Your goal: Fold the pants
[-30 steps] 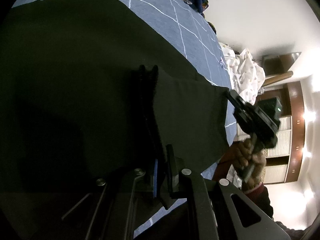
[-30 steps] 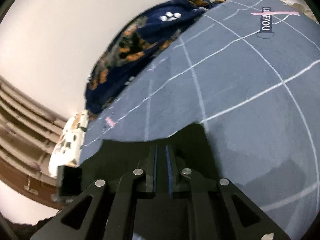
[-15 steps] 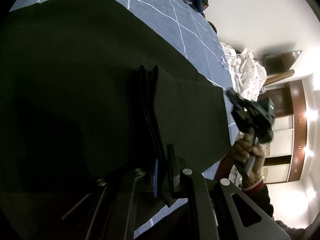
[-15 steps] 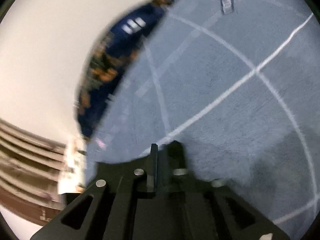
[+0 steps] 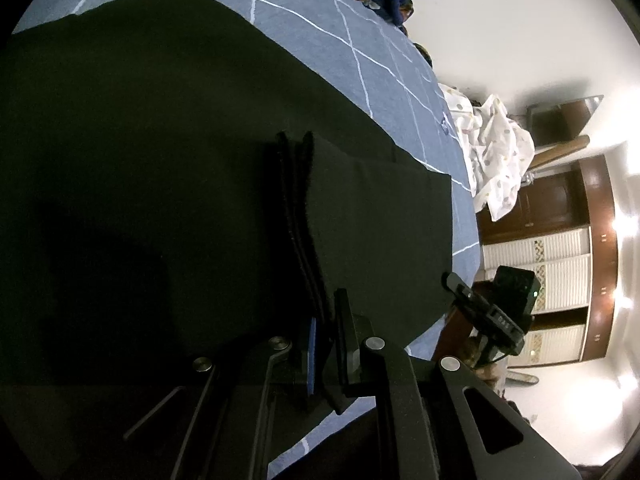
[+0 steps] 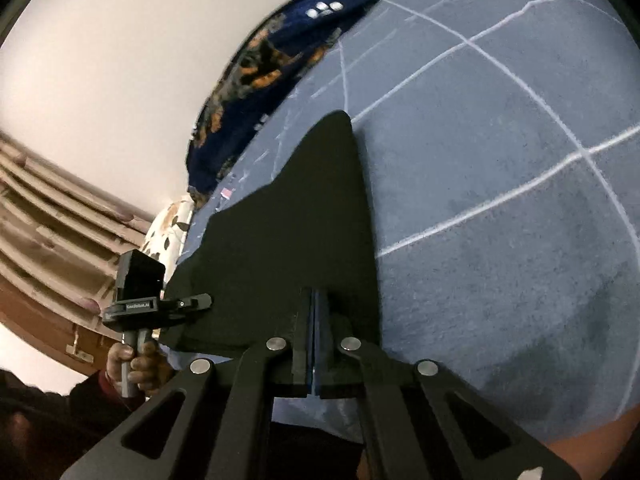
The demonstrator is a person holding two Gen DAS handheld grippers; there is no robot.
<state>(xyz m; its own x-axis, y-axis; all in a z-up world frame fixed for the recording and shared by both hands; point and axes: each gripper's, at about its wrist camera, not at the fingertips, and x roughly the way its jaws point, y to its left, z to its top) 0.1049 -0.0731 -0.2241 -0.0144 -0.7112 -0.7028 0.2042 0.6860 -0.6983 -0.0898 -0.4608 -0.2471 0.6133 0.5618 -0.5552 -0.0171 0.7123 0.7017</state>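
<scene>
Black pants [image 5: 160, 168] lie spread on the blue grid-patterned bedspread [image 5: 344, 44]. My left gripper [image 5: 324, 320] is shut on a folded edge of the pants, a dark stacked hem running away from its jaws. In the right wrist view my right gripper [image 6: 314, 308] is shut on the near edge of the pants [image 6: 304, 216], which rise to a pointed corner on the bedspread [image 6: 500, 140]. The right gripper also shows in the left wrist view [image 5: 452, 282] at the pants' near right corner. The left gripper shows at the pants' left edge in the right wrist view [image 6: 202, 301].
A dark blue floral blanket [image 6: 272, 60] is heaped at the far edge of the bed. White patterned cloth [image 5: 500, 148] hangs off the bed side. Wooden wardrobe doors [image 5: 560, 272] stand beyond. A floral pillow [image 6: 168, 224] lies at the bed's left corner.
My right gripper has moved nearer along the pants' edge towards the near corner and now grips that edge. The left gripper has stayed shut on the folded hem.
</scene>
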